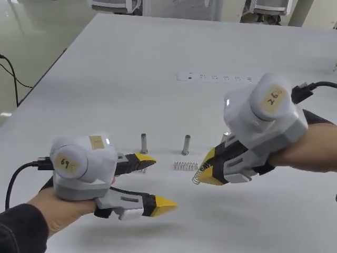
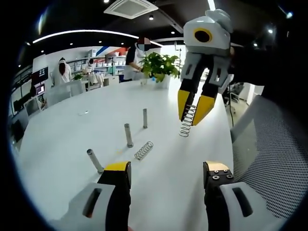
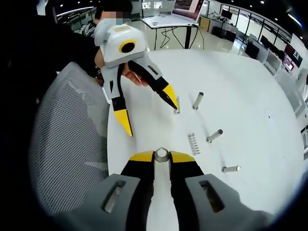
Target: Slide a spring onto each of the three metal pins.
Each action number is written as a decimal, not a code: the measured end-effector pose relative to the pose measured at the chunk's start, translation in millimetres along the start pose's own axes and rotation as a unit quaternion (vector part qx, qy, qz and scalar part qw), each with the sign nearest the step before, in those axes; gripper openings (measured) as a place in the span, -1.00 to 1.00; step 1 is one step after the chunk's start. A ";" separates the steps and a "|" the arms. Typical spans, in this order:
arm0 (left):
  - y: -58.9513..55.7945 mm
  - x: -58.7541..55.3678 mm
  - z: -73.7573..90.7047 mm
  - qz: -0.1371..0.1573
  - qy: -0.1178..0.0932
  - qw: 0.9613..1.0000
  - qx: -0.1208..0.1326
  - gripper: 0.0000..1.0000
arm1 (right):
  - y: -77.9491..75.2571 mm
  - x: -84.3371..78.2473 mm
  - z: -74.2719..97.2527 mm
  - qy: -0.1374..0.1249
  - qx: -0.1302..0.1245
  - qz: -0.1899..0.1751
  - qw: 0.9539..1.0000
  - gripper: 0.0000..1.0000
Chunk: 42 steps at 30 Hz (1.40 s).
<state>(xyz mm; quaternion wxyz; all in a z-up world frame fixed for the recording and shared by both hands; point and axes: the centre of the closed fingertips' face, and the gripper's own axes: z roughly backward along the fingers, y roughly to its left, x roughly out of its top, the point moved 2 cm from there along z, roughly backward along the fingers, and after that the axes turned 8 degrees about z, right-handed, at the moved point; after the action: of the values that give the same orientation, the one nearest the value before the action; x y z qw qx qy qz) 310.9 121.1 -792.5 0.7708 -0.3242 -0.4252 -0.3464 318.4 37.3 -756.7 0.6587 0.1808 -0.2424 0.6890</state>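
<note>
- White table (image 1: 105,79) runs across the head view, with a power strip (image 1: 216,77) lying towards its far edge.
- Towards the near edge, the left gripper (image 1: 152,182) has its yellow-tipped jaws spread wide with nothing between them.
- Just right of it, the right gripper (image 1: 204,173) points down and left, its jaws pressed onto the held spring (image 1: 196,178), whose free end hangs below the tips, above the surface.
- Between the grippers, the first pin (image 1: 144,142) and the second pin (image 1: 186,145) stand upright. The loose spring (image 1: 185,166) lies flat just in front of the second pin.
- A second loose spring (image 1: 140,170) lies by the left gripper's upper jaw.
- From the left gripper view, its own jaws rise parted from the bottom. Beyond them the first pin (image 2: 94,160), second pin (image 2: 128,135) and third pin (image 2: 145,118) stand in a row, all bare.
- The loose spring (image 2: 144,150) lies beside the second pin, and the right gripper (image 2: 192,113) hangs above the surface with the held spring (image 2: 186,122) dangling.
- People and a potted plant (image 2: 161,65) stand past the far edge.
- From the right gripper view, its own jaws pinch the held spring (image 3: 162,155), seen end-on as a ring.
- Across from them, the left gripper (image 3: 148,113) is spread, with the second loose spring (image 3: 177,105) at one tip.
</note>
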 end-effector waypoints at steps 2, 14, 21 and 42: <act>1.0 -0.4 2.6 0.002 -0.002 1.000 0.005 0.22 | -2.4 -0.8 1.9 0.000 -0.002 -0.002 1.000 -0.75; 16.4 -3.5 20.9 0.020 -0.028 0.999 0.042 0.40 | -26.5 -15.7 22.3 0.004 -0.033 -0.029 0.999 -0.75; 24.7 -5.4 30.3 0.032 -0.039 0.997 0.063 0.46 | -41.5 -25.0 36.8 0.009 -0.054 -0.041 0.998 -0.75; 35.0 -8.6 41.3 0.043 -0.047 0.994 0.087 0.49 | -95.8 -53.3 44.9 0.054 -0.077 -0.055 0.994 -0.75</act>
<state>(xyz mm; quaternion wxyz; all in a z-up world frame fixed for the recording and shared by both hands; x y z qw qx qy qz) 318.1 175.4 -789.5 0.7895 -0.2895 -0.4753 -0.2590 414.1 -30.7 -741.1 0.7197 0.1050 -0.2479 0.6400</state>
